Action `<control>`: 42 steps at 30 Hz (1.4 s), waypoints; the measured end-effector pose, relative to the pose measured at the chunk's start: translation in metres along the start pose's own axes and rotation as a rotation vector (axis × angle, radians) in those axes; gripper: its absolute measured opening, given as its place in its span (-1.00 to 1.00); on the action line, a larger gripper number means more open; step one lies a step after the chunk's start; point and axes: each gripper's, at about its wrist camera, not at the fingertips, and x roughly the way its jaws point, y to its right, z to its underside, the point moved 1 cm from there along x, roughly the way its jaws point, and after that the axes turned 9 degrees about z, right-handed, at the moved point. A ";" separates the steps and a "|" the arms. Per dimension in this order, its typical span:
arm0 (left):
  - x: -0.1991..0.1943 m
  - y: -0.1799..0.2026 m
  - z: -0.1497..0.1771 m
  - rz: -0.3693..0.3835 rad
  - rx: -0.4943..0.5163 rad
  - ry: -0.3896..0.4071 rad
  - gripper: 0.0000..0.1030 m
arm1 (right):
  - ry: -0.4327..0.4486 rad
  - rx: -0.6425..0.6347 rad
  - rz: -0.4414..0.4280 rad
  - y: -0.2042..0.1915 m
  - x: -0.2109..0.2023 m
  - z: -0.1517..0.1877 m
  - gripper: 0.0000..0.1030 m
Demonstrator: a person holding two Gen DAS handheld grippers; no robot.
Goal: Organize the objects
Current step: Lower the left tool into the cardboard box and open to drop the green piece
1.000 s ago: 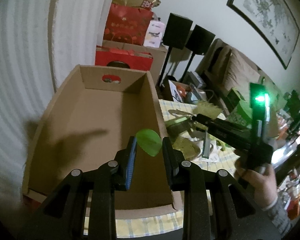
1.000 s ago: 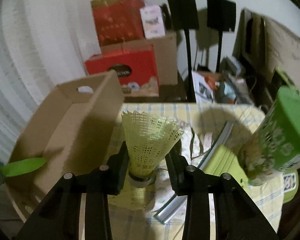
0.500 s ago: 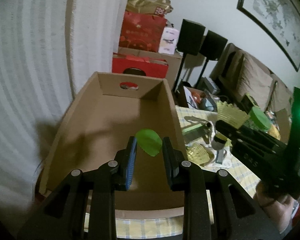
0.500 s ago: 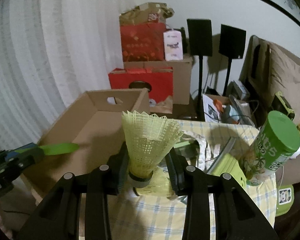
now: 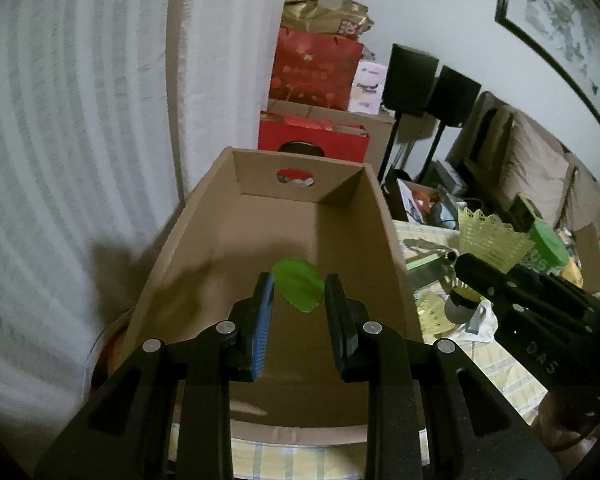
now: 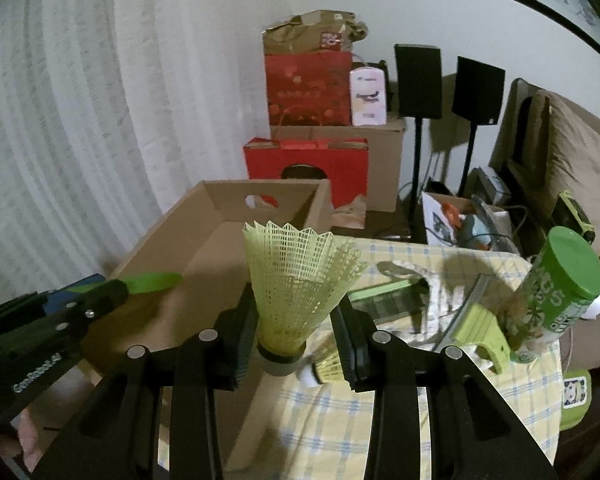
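Your left claw [image 5: 298,300] clamps a green leaf-shaped piece [image 5: 298,290] over the cardboard box [image 5: 220,216] — your right claw [image 6: 296,336] clamps a yellow shuttlecock [image 6: 296,280] above the checked-cloth table [image 6: 380,420], white curtain [image 6: 80,120] behind.

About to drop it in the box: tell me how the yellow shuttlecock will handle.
The shuttlecock is probably very light, given its open mesh skirt. That skirt looks thin and may flex if squeezed, so holding the base as the right hand-held gripper does seems wise. Released, it would likely tip over.
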 end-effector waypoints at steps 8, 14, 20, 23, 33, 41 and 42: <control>0.004 -0.015 0.007 -0.010 -0.016 -0.021 -0.54 | -0.031 -0.036 -0.042 -0.028 0.003 0.008 -0.30; 0.010 -0.028 0.011 -0.024 -0.031 -0.035 -0.54 | -0.056 -0.054 -0.053 -0.042 0.012 0.016 -0.29; 0.019 -0.037 0.014 -0.015 -0.057 -0.065 -0.53 | -0.089 -0.062 -0.068 -0.049 0.021 0.022 -0.23; 0.019 -0.041 0.014 -0.013 -0.071 -0.063 -0.50 | -0.102 -0.068 -0.072 -0.052 0.024 0.024 -0.18; 0.009 -0.049 0.007 -0.011 -0.097 -0.034 -0.11 | -0.096 -0.056 -0.074 -0.048 0.020 0.023 -0.01; 0.002 -0.046 0.006 -0.008 -0.093 -0.015 0.07 | -0.079 -0.038 -0.080 -0.041 0.012 0.017 0.09; 0.001 -0.046 0.007 -0.007 -0.094 -0.014 0.08 | -0.080 -0.037 -0.082 -0.040 0.012 0.017 0.09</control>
